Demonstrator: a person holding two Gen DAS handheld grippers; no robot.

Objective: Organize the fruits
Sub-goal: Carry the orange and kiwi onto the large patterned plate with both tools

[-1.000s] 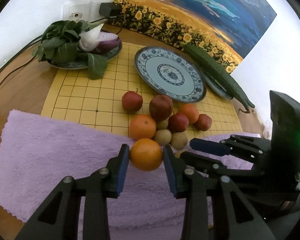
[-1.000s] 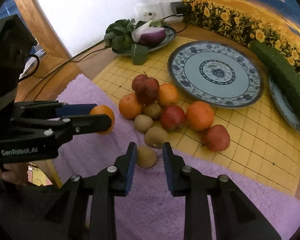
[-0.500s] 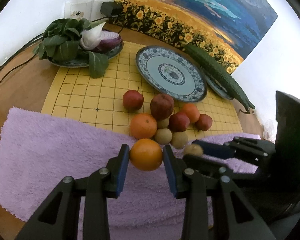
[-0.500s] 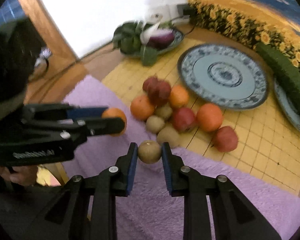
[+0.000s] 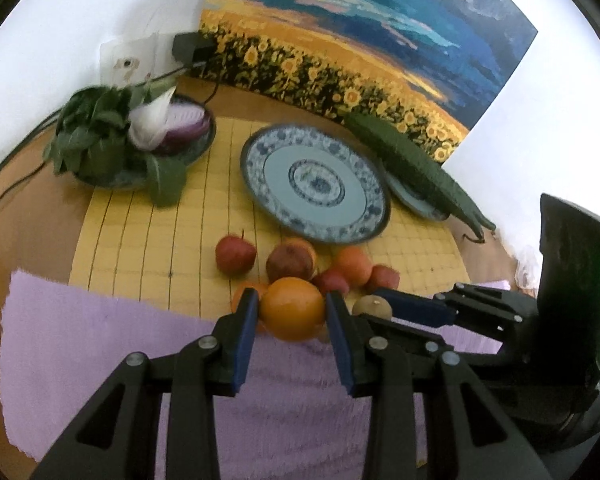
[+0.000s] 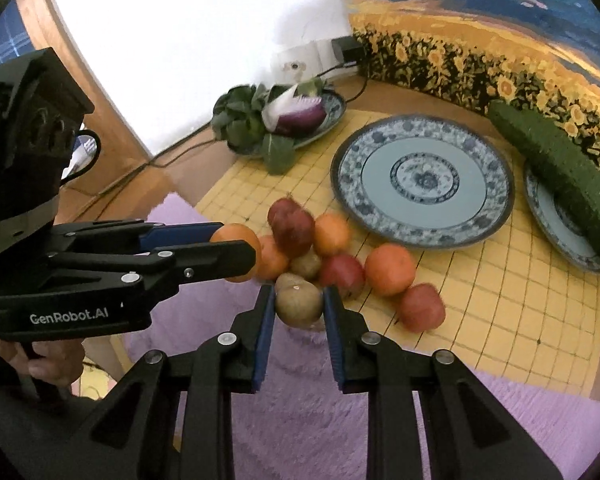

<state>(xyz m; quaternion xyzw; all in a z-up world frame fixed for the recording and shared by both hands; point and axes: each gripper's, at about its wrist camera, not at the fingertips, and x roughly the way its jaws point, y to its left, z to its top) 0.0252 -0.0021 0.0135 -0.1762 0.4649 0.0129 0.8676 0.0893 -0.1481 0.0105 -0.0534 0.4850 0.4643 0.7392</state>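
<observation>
Wooden tabletop (image 6: 168, 176) in a corner, backed by a white wall and a sunflower-field painting (image 5: 340, 64), carries a yellow grid mat (image 5: 172, 232) and, nearer the cameras, a purple towel (image 5: 100, 344). An empty blue-and-white plate (image 6: 422, 178) sits in the middle of the mat and serves as the landmark. Left of the plate, a dish holds leafy greens and half a red onion (image 6: 300, 114); right of it, a cucumber (image 6: 560, 168) lies across another plate. Just in front of the plate is a cluster of red apples, oranges and kiwis (image 6: 340, 256). In front of that cluster, above the towel's edge, the left gripper (image 5: 292, 308) is clamped on an orange (image 5: 292, 308), its blue pads pressing both sides. Beside it, the right gripper (image 6: 299, 304) is clamped on a brown kiwi (image 6: 299, 304), held between its fingertips.
</observation>
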